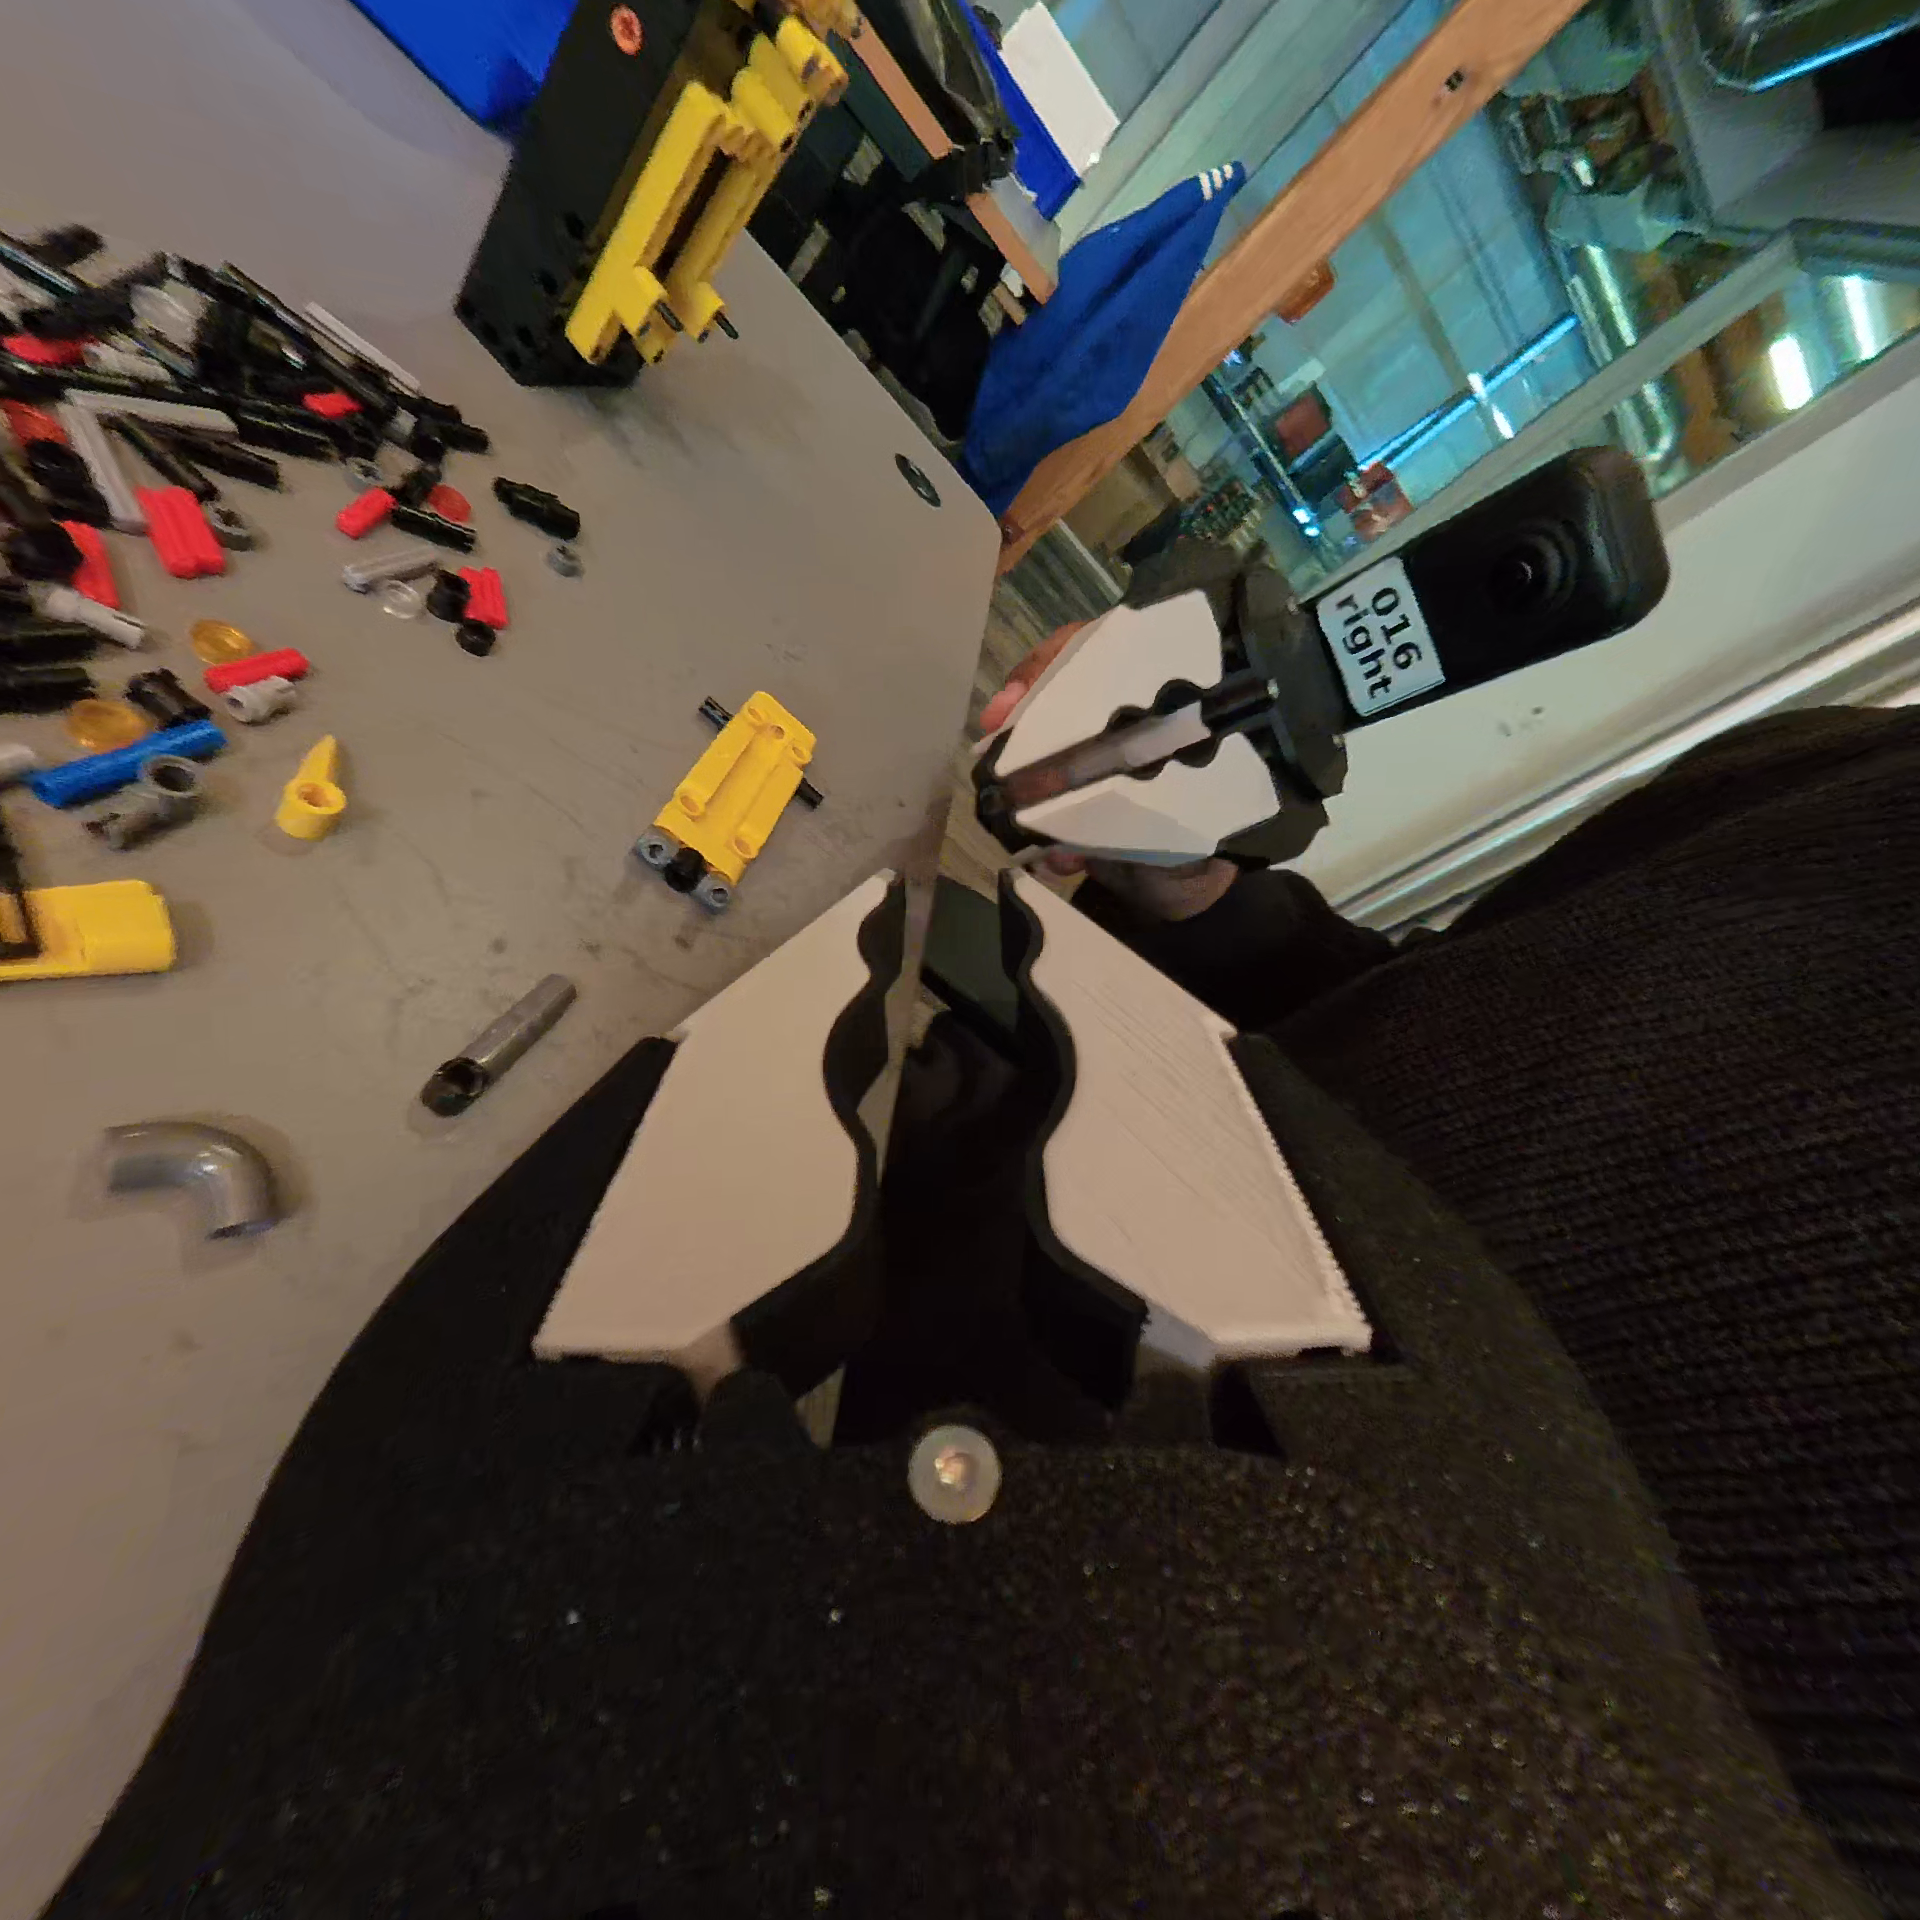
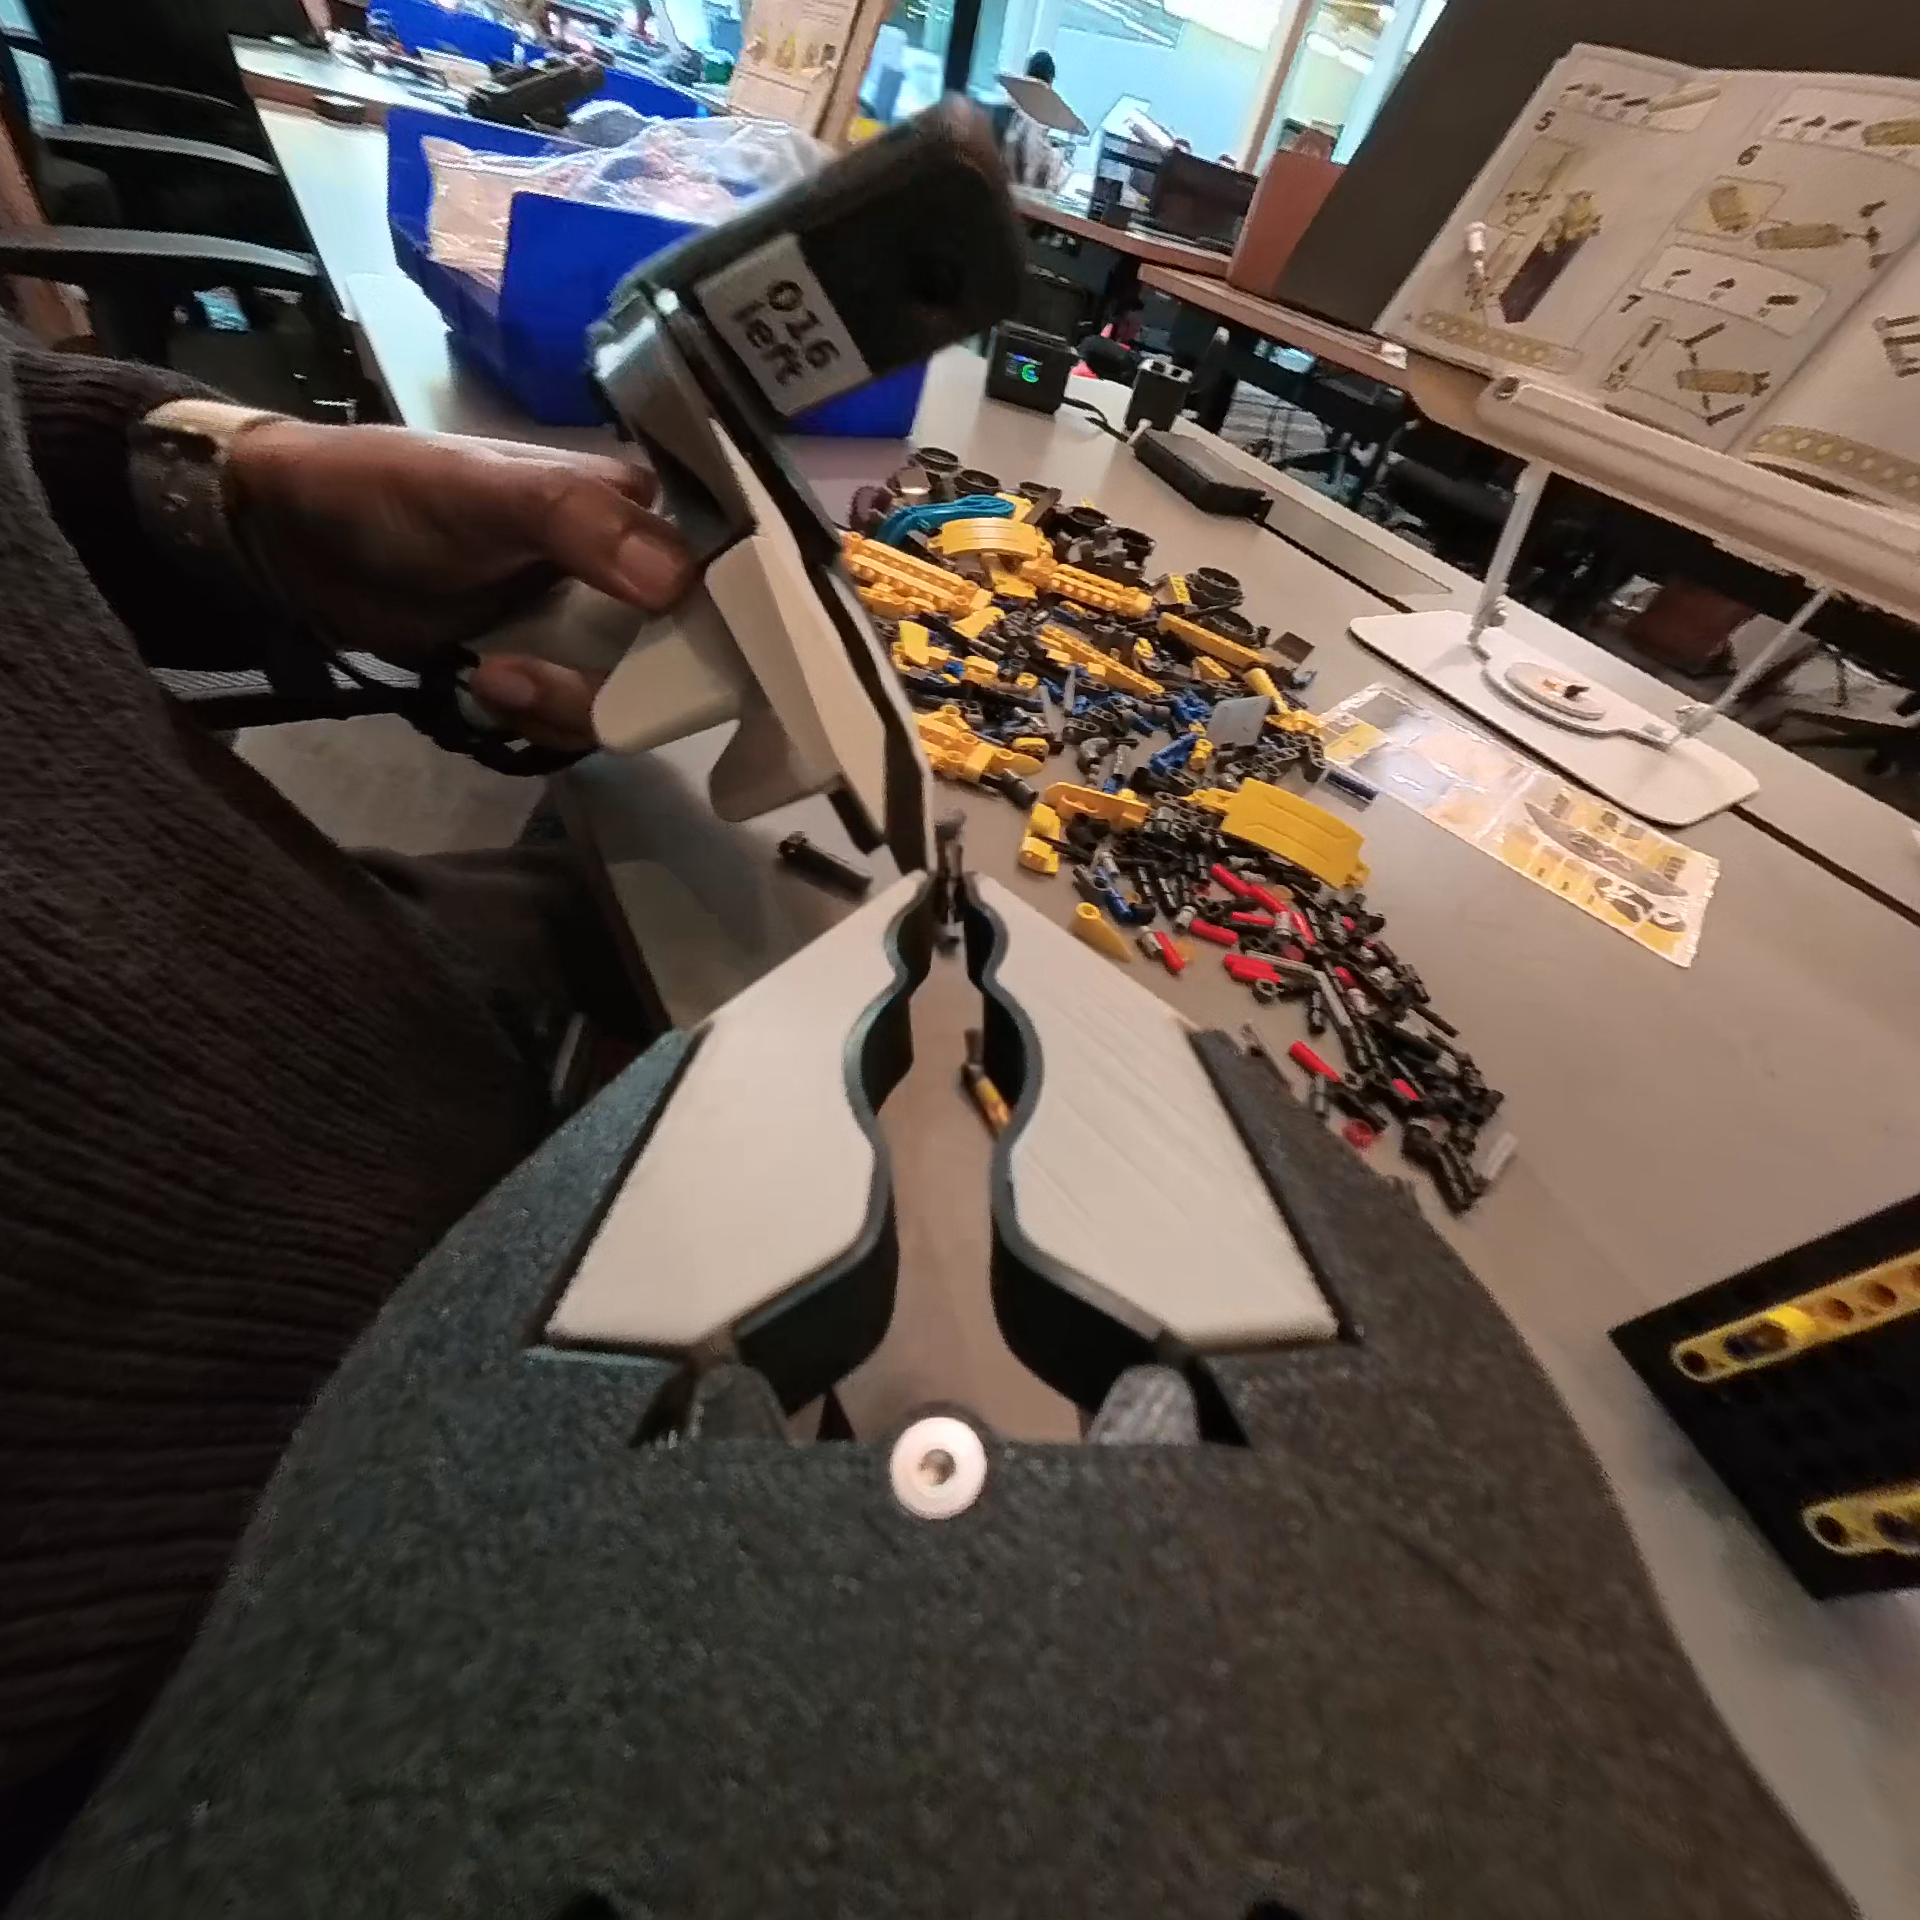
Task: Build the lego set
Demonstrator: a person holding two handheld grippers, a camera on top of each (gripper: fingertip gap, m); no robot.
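Pin: small black plastic pin (image 2: pixel 948 868), upright at the very tips of the right gripper (image 2: pixel 948 914), over the near edge of the surface (image 1: pixel 436 935).
Right jaws: clenched on the pin, only a sliver of gap at the tips.
Left jaws: left gripper (image 1: pixel 951 894) has a narrow gap; nothing I can make out is gripped. Its tip is just beside the pin, at the surface edge.
Pin look: dark, short and thin, stub-like. Details too small to read.
Handling (judged): very light, stiff, smooth plastic, so likely to twist or pop out of a tip pinch. Best held across the mid-shaft, leaving one end free.
Near left gripper: yellow assembly (image 1: pixel 732 790) with grey ends, dark tube (image 1: pixel 499 1044), grey elbow (image 1: pixel 197 1174), all lying apart.
Farther: loose parts pile (image 2: pixel 1299 935) in black, red and yellow; black-and-yellow block (image 1: pixel 623 208) standing behind it.
Background: open instruction booklet (image 2: pixel 1714 260) on a stand, blue bin (image 2: pixel 499 260).
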